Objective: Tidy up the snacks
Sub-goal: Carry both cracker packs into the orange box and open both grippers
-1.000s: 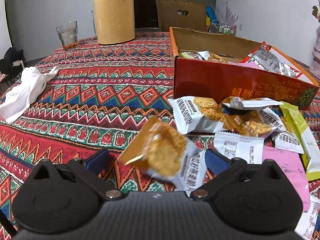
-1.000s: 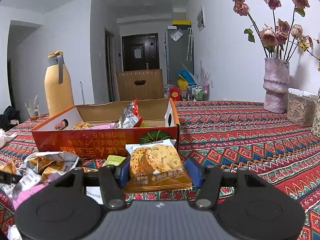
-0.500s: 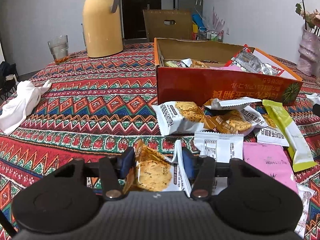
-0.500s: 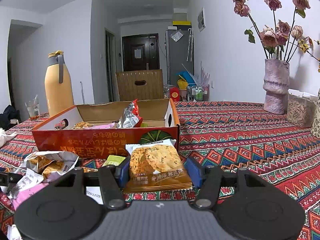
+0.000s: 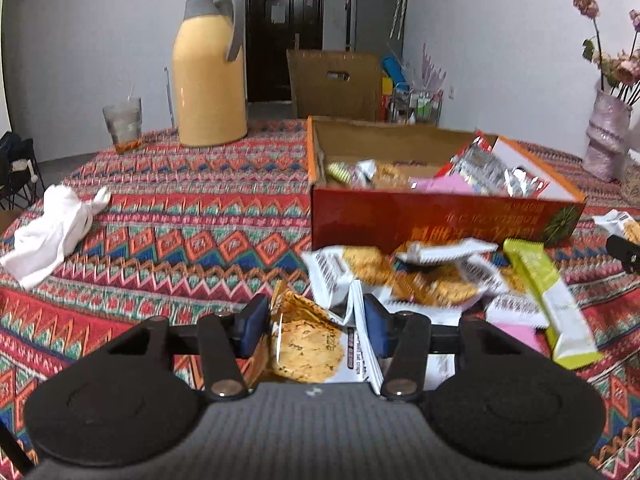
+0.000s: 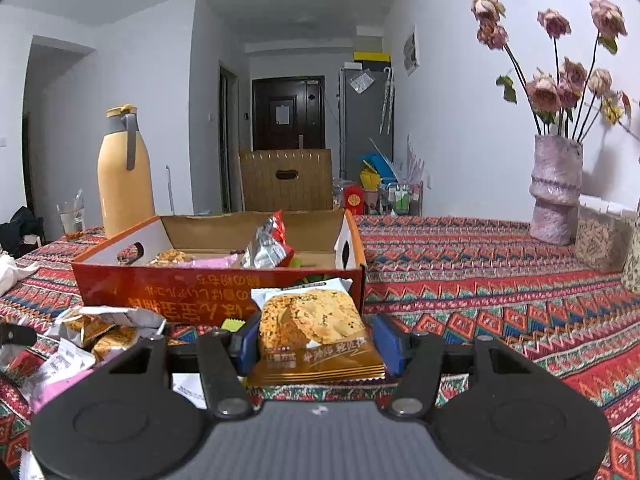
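free: cloth left of box | blocked: packet pile before box

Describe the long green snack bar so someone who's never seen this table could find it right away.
Find the orange box on the patterned tablecloth. Loose packets are piled against its front wall. At the pile's right edge lies the green bar, the only long, narrow, lime-green wrapper among squarish white cracker packets.

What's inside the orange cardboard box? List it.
Inside the orange box: a silver-and-red foil packet propped upright, a pink packet, a cracker packet and a small green-striped packet. Anything beneath them, and the floor behind the near wall, is hidden.
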`<state>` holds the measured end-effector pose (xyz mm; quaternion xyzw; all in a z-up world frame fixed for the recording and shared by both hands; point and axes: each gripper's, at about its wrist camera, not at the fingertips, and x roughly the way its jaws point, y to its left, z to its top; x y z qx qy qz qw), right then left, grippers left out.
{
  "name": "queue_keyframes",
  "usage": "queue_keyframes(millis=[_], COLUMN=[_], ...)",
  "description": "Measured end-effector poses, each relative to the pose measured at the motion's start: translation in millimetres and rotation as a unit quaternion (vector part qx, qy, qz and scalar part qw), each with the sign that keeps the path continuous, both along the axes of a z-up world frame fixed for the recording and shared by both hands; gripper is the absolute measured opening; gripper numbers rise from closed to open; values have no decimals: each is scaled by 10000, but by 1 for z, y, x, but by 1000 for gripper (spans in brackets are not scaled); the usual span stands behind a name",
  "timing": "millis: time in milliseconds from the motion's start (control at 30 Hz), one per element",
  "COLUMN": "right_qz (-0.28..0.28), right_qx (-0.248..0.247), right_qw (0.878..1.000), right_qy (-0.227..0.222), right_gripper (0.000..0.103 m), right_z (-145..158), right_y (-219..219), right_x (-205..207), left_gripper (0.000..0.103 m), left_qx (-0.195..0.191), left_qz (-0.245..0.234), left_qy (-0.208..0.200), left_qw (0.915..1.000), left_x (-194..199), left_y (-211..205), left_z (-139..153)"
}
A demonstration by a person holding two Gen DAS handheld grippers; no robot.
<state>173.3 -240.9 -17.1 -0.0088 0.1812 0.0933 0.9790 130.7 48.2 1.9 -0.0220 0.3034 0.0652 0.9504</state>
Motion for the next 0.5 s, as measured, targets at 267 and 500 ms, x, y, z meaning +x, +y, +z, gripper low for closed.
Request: queue_keyframes(millis=[267, 500], right_qz=[167, 265], right_qx=[-95, -127], right_qw=[9994, 9986], right_qy=[-299, -436], right_gripper=[58, 58], right_z=[28, 48], right_y=[12, 27], right_x=[-1, 16], left_gripper=[52, 52], left_qx=[-30, -64], left_qz=[-117, -204], left_qy=[-418, -767], left_qw=[9991, 9968], left_x=[12, 32], left_y=[-12, -26], left_z=[28, 53])
